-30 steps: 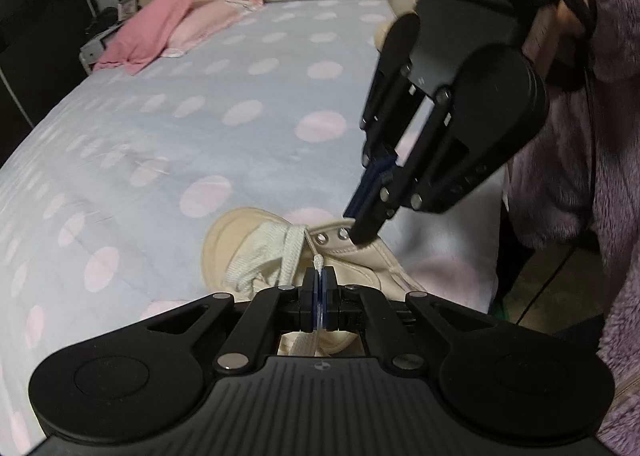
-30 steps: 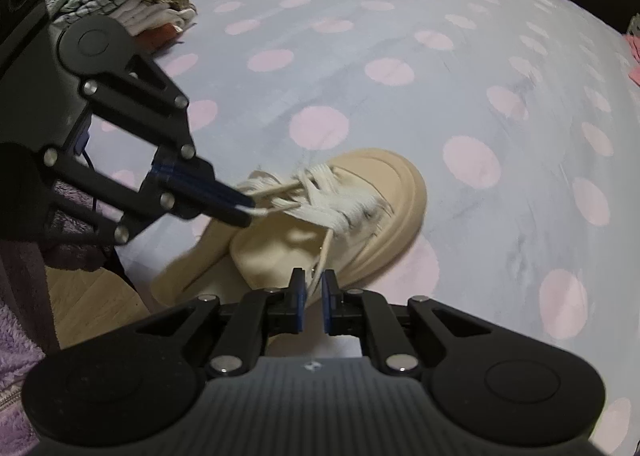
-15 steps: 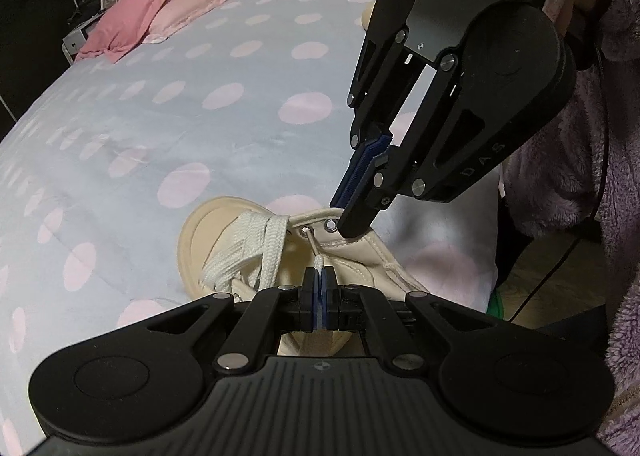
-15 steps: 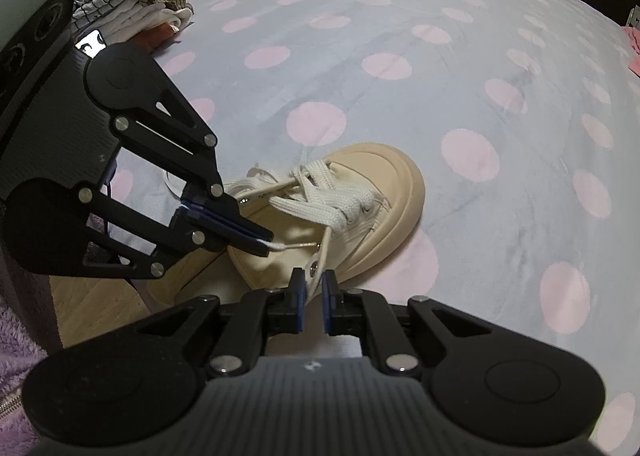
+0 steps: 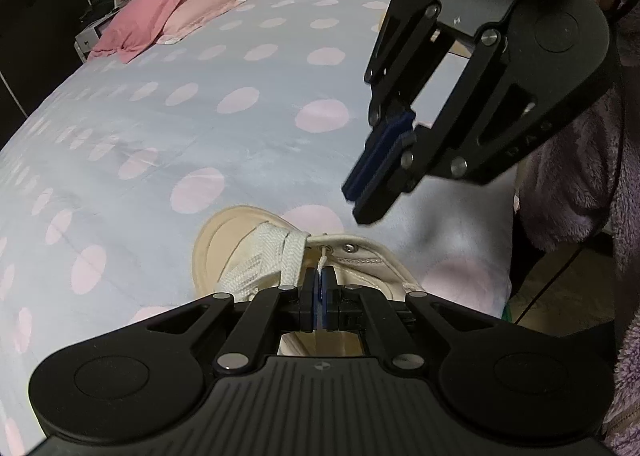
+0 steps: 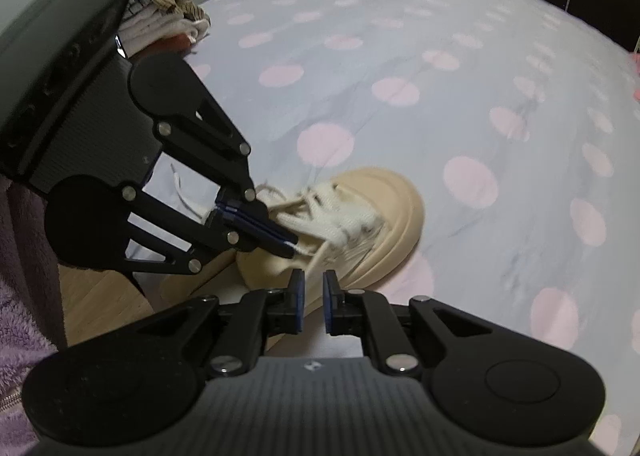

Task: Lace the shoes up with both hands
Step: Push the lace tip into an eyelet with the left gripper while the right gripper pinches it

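- The cream canvas low-top shoe [image 5: 360, 256] lies near me at the bed's edge, toe pointing far, lower eyelets threaded with flat white lace [image 5: 276, 252]
- My left gripper [image 5: 319, 288] is clamped on the thin lace tip just past a metal eyelet, I judge to draw it through
- My right gripper [image 6: 313, 298] hangs above the shoe, jaws slightly parted, gripping nothing, ready to take over
- Around: lilac bedspread with pink dots [image 5: 160, 143], pink pillow [image 5: 140, 23] far left, folded clothes pile [image 6: 160, 15]; nothing blocks the eyelets

Cream shoe [image 6: 352, 232] w/ loose white laces [image 5: 276, 256], on bed edge.
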`<state>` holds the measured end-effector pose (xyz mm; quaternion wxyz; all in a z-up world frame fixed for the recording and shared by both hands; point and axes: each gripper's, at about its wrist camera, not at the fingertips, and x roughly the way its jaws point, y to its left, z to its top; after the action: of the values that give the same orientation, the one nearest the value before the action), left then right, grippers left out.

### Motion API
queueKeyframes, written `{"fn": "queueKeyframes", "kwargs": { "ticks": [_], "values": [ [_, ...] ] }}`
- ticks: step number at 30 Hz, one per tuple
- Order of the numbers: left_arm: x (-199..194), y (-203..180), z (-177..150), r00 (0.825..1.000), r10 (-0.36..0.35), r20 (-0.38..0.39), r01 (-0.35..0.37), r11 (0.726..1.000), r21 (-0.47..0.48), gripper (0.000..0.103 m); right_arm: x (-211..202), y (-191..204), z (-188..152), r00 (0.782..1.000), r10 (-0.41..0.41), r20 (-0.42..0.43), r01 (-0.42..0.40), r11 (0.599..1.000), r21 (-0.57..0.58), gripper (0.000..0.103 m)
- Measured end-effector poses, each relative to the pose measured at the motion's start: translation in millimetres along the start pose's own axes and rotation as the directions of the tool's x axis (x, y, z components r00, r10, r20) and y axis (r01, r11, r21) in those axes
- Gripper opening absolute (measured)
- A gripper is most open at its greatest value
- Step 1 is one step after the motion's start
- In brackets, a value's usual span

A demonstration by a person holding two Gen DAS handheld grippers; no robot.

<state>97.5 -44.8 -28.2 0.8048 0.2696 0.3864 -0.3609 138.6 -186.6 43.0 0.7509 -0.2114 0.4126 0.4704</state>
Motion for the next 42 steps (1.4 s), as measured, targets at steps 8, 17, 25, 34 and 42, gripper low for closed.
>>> {"fn": "queueKeyframes", "kwargs": {
  "ticks": [8,17,25,34,42],
  "values": [
    [2.3,2.0,3.5,1.000,-0.007,0.003,0.007,1.000,-0.002,0.000,11.9,19.7,-8.4,0.996,-0.092,-0.003,0.088,0.961,-0.262,0.014],
    [3.2,6.5,4.9,1.000,-0.027,0.001,0.027,1.000,-0.012,0.000,32.8,46.8,-19.2,0.979,-0.202,0.039,0.185,0.784,-0.592,0.013],
    [1.1,8.1,4.5,0.999,-0.038,0.008,0.038,0.999,-0.015,0.000,43.8,55.3,-19.4,0.980,-0.194,0.031,0.164,0.718,-0.676,0.009],
    [-19.0,7.6,-3.8,0.998,-0.036,0.050,0.038,0.998,-0.049,0.020,38.0,49.4,-13.3,0.982,-0.190,0.008,0.158,0.795,-0.586,0.003],
    [-47.1,8.6,-24.4,0.997,0.021,0.076,-0.013,0.995,-0.101,0.028,20.1,43.5,-24.9,0.967,-0.256,0.013,0.228,0.834,-0.502,0.003]
  ]
}}
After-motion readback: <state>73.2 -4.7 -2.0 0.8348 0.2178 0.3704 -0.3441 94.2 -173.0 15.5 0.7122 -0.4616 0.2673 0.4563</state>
